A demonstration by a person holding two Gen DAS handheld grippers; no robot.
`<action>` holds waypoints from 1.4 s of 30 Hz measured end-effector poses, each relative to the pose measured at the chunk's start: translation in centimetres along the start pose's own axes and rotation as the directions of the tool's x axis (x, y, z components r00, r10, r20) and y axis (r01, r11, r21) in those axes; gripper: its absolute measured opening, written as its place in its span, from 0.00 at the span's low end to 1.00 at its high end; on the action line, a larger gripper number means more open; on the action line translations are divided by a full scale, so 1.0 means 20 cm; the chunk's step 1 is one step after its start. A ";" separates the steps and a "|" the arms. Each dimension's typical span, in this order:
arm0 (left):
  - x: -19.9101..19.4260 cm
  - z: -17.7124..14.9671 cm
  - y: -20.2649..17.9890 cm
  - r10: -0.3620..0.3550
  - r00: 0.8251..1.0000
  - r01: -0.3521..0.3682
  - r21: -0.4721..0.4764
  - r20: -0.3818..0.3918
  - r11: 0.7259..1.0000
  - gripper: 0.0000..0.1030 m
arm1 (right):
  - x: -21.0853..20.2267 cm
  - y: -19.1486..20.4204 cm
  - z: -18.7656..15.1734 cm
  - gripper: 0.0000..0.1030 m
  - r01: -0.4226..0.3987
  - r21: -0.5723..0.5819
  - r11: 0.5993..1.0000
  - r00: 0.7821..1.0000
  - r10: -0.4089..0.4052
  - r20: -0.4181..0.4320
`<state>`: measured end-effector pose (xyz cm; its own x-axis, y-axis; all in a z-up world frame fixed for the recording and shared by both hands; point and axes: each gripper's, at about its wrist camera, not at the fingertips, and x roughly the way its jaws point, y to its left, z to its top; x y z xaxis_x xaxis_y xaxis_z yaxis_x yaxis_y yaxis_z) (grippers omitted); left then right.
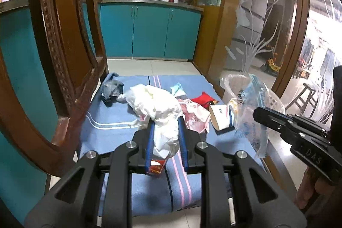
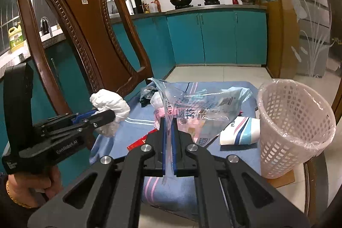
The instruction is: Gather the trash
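Observation:
My left gripper (image 1: 165, 119) is shut on a crumpled white bag (image 1: 158, 108) and holds it above the blue striped cloth (image 1: 111, 116); it also shows in the right wrist view (image 2: 111, 109). My right gripper (image 2: 168, 120) is shut on a clear blue-printed plastic bag (image 2: 192, 104), lifted over the cloth; the bag shows at the right of the left wrist view (image 1: 252, 112). More trash lies on the cloth: a grey wrapper (image 1: 112, 90), a red packet (image 1: 203, 99), a pink wrapper (image 1: 194, 116) and a white box (image 2: 239, 131).
A white lattice bin (image 2: 292, 131) lined with clear plastic stands at the cloth's right edge. A carved wooden chair (image 2: 89, 35) stands at the left. Teal kitchen cabinets (image 2: 215, 35) lie behind, and an etched glass door (image 1: 256, 25) is at the right.

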<state>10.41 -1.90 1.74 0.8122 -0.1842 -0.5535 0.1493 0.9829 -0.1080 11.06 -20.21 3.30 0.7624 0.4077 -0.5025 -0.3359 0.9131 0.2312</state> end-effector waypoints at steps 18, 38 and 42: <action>0.00 -0.01 0.02 0.026 1.000 -0.026 -0.004 -0.014 1.000 0.21 | 0.02 0.02 -0.02 0.05 0.014 -0.023 1.000 1.000 -0.014 -0.001; -0.02 -0.01 0.03 0.032 0.999 -0.032 -0.010 -0.013 0.999 0.21 | 0.05 0.02 -0.03 0.05 0.021 -0.026 0.999 1.000 -0.022 -0.015; -0.02 -0.01 0.03 0.033 0.999 -0.033 -0.009 -0.016 0.999 0.22 | 0.05 0.02 -0.03 0.05 0.021 -0.027 0.999 1.000 -0.022 -0.021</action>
<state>10.17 -1.25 1.74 0.8076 -0.1515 -0.5699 0.1173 0.9884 -0.0966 11.33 -19.40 2.31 0.7579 0.3877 -0.5246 -0.3343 0.9215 0.1979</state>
